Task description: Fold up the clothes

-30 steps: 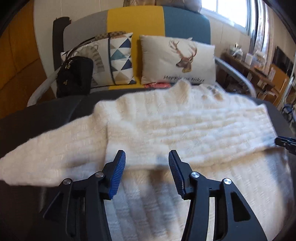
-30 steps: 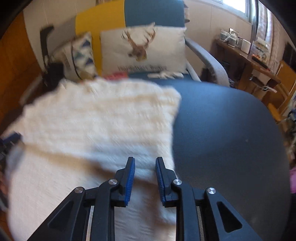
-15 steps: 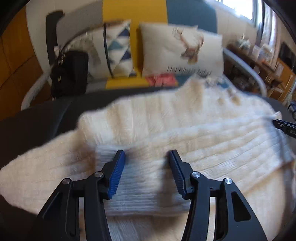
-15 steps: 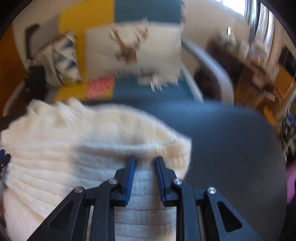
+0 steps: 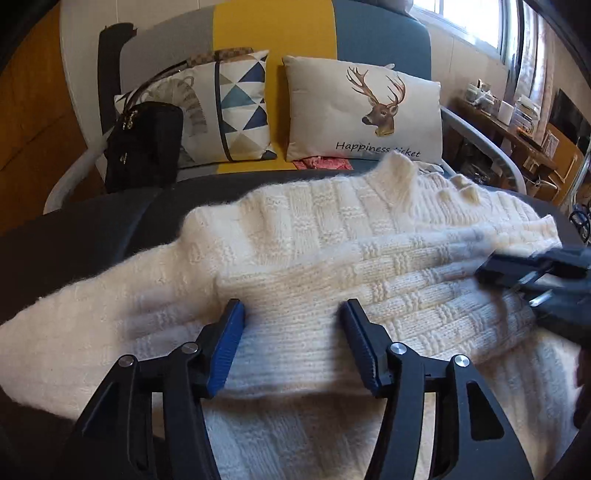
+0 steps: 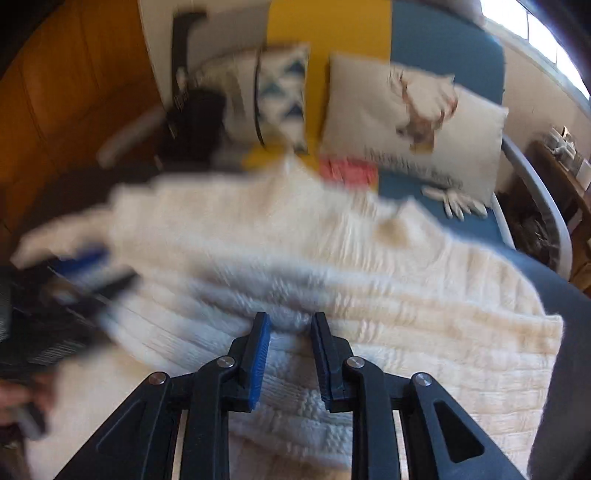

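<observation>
A cream knitted sweater (image 5: 332, 258) lies spread on a dark round table (image 5: 74, 240), its lower part folded up over the body. One sleeve (image 5: 74, 332) lies out to the left. My left gripper (image 5: 291, 317) is open, its jaws wide on either side of the folded edge. My right gripper (image 6: 290, 325) has its jaws close together with a fold of the sweater (image 6: 332, 288) between them. The right gripper also shows at the right of the left wrist view (image 5: 535, 273), over the sweater. The right wrist view is blurred.
A sofa (image 5: 273, 29) stands behind the table with a triangle-pattern cushion (image 5: 236, 110), a deer cushion (image 5: 369, 110) and a black handbag (image 5: 144, 144). A cluttered side desk (image 5: 517, 122) is at the far right.
Both grippers have carried the sweater's lower edge up over its body. The right gripper has swung left over the sweater. The left gripper stays open.
</observation>
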The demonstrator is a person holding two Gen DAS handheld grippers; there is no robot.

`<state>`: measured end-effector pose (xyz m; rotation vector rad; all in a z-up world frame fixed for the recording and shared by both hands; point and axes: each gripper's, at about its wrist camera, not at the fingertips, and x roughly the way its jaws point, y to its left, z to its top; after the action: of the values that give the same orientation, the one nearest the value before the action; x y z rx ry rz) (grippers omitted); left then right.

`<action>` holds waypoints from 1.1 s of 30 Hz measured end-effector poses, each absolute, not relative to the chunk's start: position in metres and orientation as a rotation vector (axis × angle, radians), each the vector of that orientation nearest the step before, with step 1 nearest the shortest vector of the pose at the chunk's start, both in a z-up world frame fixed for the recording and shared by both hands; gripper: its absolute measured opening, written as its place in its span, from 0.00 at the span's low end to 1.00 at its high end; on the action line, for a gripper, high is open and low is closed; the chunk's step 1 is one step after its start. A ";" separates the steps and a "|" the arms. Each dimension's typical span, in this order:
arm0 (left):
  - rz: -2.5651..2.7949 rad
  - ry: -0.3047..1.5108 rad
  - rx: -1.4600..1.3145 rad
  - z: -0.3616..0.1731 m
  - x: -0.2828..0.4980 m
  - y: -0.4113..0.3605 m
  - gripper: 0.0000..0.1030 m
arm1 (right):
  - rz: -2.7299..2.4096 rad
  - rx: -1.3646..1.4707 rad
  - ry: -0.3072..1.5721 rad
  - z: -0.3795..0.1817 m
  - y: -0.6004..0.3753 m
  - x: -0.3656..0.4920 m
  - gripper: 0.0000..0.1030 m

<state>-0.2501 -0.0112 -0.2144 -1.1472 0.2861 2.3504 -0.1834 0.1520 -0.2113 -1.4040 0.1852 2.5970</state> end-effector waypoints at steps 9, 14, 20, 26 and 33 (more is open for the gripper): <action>2.327 -0.176 -1.180 -0.191 -0.243 -0.108 0.57 | 2.631 -1.437 0.253 -0.215 0.120 -0.177 0.22; 2.390 -0.481 -1.253 -0.193 -0.243 -0.227 0.57 | 2.708 -1.252 0.375 -0.185 0.112 -0.155 0.23; 2.519 -0.807 -1.380 -0.212 -0.253 -0.387 0.57 | 2.798 -1.250 0.324 -0.174 0.061 -0.114 0.23; 2.417 -1.258 -1.412 -0.241 -0.269 -0.477 0.57 | 2.723 -1.406 0.341 -0.203 0.035 -0.096 0.23; 2.200 -1.564 -1.334 -0.269 -0.285 -0.495 0.57 | 2.702 -1.424 0.324 -0.208 0.027 -0.094 0.24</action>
<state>-0.2852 -0.4952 -0.2686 -1.3345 -1.5635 2.1999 -0.0941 0.0268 -0.2078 -1.4239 0.3245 2.7018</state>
